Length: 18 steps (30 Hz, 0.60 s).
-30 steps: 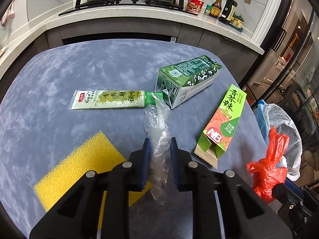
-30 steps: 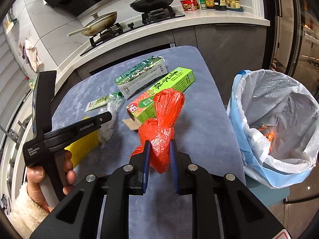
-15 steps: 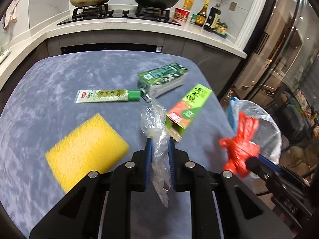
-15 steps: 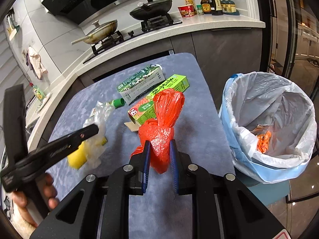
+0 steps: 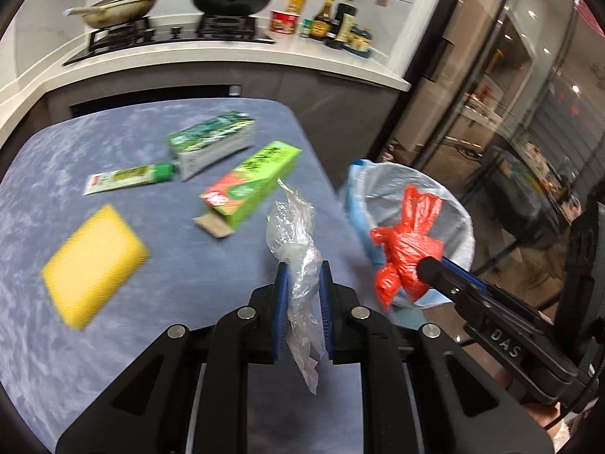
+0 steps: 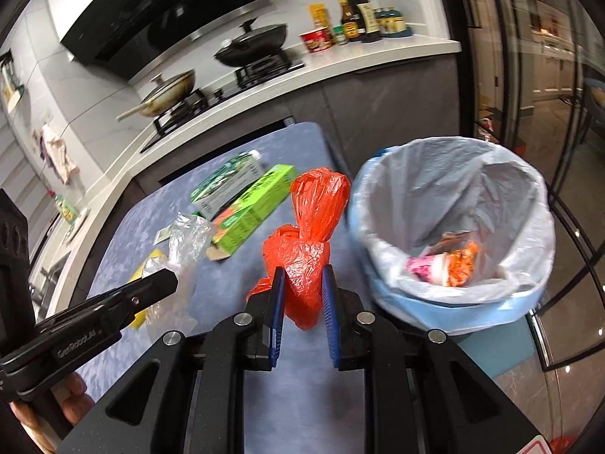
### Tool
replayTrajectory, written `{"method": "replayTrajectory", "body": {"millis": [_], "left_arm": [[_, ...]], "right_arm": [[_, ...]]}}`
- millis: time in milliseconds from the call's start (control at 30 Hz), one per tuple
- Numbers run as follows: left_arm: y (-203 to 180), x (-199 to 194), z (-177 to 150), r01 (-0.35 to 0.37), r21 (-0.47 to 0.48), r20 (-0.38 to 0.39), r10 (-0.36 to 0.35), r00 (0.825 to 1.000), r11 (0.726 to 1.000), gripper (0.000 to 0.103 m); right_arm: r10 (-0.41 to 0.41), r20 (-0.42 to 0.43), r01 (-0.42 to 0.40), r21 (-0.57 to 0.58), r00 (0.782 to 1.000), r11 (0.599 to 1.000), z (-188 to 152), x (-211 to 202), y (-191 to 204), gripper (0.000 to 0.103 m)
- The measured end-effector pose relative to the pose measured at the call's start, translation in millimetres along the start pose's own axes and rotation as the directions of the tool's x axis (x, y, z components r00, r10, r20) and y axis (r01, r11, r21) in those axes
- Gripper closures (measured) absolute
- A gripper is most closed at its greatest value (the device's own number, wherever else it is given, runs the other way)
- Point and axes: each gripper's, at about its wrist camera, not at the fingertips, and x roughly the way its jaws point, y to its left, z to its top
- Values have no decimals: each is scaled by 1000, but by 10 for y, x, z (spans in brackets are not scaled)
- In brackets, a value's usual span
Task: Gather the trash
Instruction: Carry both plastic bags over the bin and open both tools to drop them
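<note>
My left gripper [image 5: 302, 276] is shut on a crumpled clear plastic bag [image 5: 293, 227] and holds it above the table's right part. My right gripper [image 6: 302, 283] is shut on a red plastic bag [image 6: 315, 223], held just left of the lined trash bin [image 6: 453, 291]. In the left wrist view the red bag [image 5: 406, 242] hangs in front of the bin [image 5: 446, 193]. The clear bag also shows in the right wrist view [image 6: 185, 238]. The bin holds some trash [image 6: 446, 261].
On the grey-blue table [image 5: 113, 143] lie a yellow sponge [image 5: 94, 261], a green tube [image 5: 128, 178], a dark green carton [image 5: 211, 143] and a light green box [image 5: 253, 181]. Behind is a kitchen counter [image 5: 264, 53] with pans and bottles.
Both grippers have risen and moved right toward the bin, each still holding its bag. The red bag is now beside the bin's rim.
</note>
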Motion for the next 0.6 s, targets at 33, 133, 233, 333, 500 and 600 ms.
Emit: {"method": "replayTrajectory", "body": {"millis": [33,133,233,333,500,600], "left_arm": [[-92,27,17,10,14,-1,-10,1000,1000,88],[-294,85,49,33,39,-3,-33,999,999,88],[-537,174,109,67,69,-3,-67,998,995,88],[-737,287,157,93,92,-10,-93,996,991,88],[-1029,502,245,124,130,-23,-122,992,984,88],[-1203,651,291,143,152,-37,-139,990,978,88]], "right_arm": [[-5,5,5,8,1000,1000,11,-19,-60,85],[-26,22,25,29,999,999,54,-79,-253,85],[-47,38,45,50,998,998,113,-128,-451,85],[-71,51,68,67,996,995,171,-153,-627,85],[-110,64,104,96,992,990,258,-151,-918,85],[-133,61,125,113,989,986,316,-104,-1086,85]]}}
